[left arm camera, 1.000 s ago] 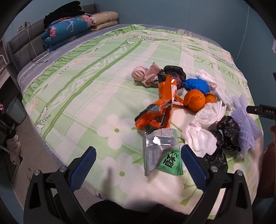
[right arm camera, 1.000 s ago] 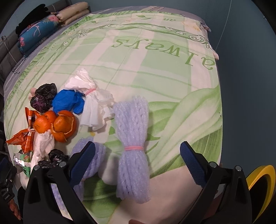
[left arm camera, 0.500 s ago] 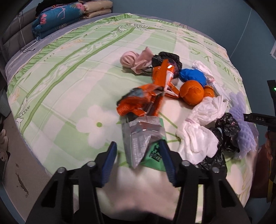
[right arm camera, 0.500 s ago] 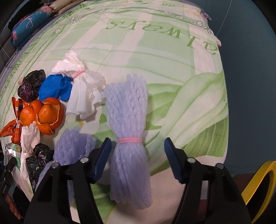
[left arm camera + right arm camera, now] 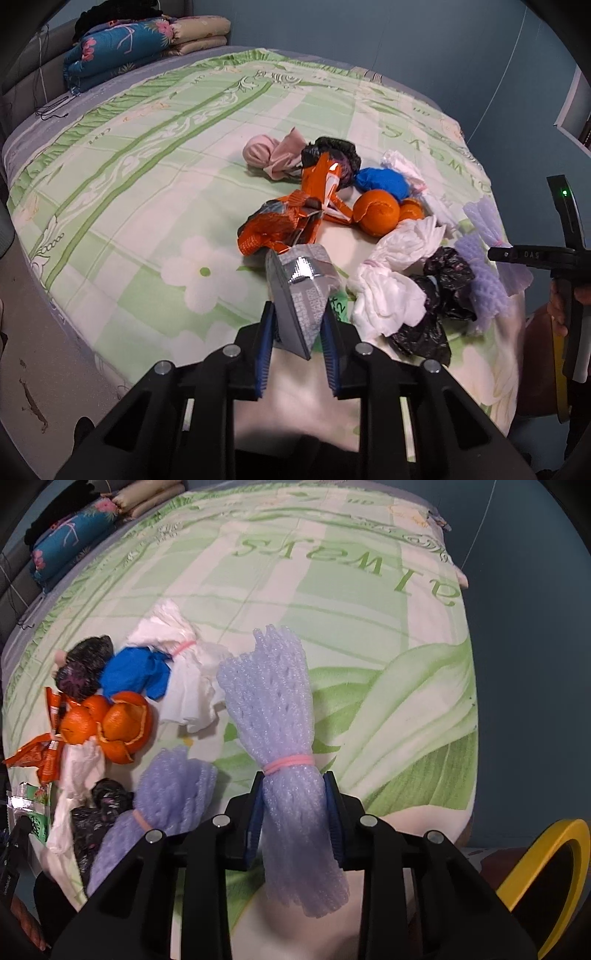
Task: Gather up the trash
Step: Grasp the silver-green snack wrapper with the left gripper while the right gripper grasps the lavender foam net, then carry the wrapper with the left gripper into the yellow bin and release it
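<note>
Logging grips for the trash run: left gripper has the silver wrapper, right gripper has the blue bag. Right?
Not quite. The left gripper does pinch the silver wrapper, but the right wrist view shows the right gripper closed on the purple foam net.

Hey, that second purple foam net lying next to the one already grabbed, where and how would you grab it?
Probably at its waist, where the pink band cinches the second foam net narrow. Come from above with the jaws straddling the band: both ends flare wide and it lies flat on the bed, partly against the black bag.
</note>
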Motion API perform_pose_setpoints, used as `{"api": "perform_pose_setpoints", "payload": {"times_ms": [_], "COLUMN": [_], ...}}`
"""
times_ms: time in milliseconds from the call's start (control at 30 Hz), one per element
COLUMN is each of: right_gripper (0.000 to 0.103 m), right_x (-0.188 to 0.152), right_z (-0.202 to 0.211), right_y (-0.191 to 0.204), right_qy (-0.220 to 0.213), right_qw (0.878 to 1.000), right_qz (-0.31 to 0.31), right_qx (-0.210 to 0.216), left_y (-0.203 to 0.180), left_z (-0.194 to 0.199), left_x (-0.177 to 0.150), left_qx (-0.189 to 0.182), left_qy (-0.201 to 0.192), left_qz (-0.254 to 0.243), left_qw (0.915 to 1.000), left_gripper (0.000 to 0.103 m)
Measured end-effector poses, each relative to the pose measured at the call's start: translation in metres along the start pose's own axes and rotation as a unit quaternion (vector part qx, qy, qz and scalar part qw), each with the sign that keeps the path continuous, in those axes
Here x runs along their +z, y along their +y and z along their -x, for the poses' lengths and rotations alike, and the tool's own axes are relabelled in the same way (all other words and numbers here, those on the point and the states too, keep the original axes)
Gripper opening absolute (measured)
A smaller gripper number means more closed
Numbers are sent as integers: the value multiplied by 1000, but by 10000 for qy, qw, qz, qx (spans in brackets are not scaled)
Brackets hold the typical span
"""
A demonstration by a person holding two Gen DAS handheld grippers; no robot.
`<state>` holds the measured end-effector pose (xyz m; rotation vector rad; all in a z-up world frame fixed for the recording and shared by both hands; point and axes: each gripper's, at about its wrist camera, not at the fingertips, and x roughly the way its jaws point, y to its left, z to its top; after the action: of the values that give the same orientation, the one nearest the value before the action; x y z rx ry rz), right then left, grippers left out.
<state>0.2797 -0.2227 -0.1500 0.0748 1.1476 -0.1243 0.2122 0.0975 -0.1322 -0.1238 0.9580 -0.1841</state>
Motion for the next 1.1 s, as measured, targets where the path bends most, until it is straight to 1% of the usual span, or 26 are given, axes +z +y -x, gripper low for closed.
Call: {"api": "perform_pose_setpoints", "payload": {"times_ms": [267, 400, 500, 633, 733, 833, 1000, 1100], "right_gripper": [29, 29, 29, 29, 29, 29, 29, 30], "right_x": [-17, -33, -45, -62, -74, -85, -102, -109], "right_z": [55, 80, 99, 126, 143, 157, 172, 180], "right_y": [-12, -18, -24, -39, -53, -71, -101, -121], "right_qy": [-390, -570, -695, -884, -1055, -1193, -1345, -1461], "right_qw": [9980, 9959, 9935, 9894, 9864, 9836, 9810, 9793], "right_qz": [-101, -52, -51, -122, -210, -335, -584, -753], "right_qx": [492, 704, 900, 1146, 1241, 1313, 1269, 1182], "left_y": [-3, -17, -31, -60, -85, -111, -157, -189], "left_z": [44, 64, 80, 101, 113, 119, 121, 119], "left_x": [0, 0, 0, 4, 6, 8, 7, 7], "left_qx": [-217, -210, -282, -457, -599, -759, -980, -1098], "left_qy": [-439, -598, -699, -811, -896, -896, -804, -760], "left_qz": [81, -70, -168, -385, -575, -726, -1057, -1374], "left_qw": [9988, 9980, 9970, 9949, 9925, 9904, 9863, 9815], "left_gripper": [22, 22, 22, 22, 22, 22, 22, 22]}}
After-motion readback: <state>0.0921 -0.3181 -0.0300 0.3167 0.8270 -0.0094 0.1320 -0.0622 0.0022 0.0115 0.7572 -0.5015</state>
